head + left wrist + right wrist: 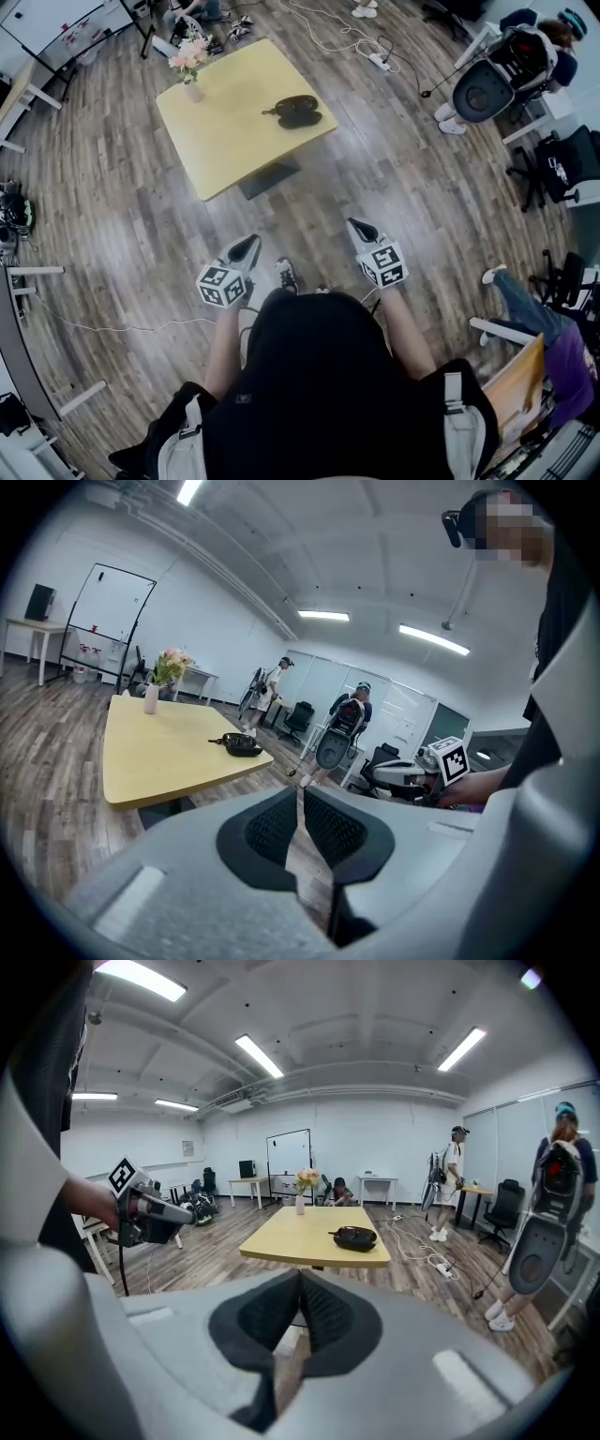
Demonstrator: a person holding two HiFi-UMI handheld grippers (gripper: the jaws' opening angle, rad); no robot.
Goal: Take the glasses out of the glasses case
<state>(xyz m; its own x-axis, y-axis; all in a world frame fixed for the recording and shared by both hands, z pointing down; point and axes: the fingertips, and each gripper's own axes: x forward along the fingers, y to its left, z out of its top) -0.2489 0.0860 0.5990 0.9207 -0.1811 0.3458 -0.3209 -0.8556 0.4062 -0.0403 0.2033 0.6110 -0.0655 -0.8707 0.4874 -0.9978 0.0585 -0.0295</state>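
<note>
A dark glasses case [298,112] lies on the yellow table [225,141], near its right edge; it also shows in the left gripper view [241,745] and the right gripper view [355,1237]. Whether it is open, I cannot tell. Both grippers are held well short of the table, in front of the person's body. My left gripper [249,246] is shut with nothing in it, its pads [281,823] meeting. My right gripper [359,228] is shut too, its pads [319,1312] together and empty.
A vase of pink flowers [190,64] stands at the table's far left corner. Wooden floor lies between me and the table. Office chairs [567,164] and people [539,56] are at the right; cables and a power strip [380,60] lie beyond the table.
</note>
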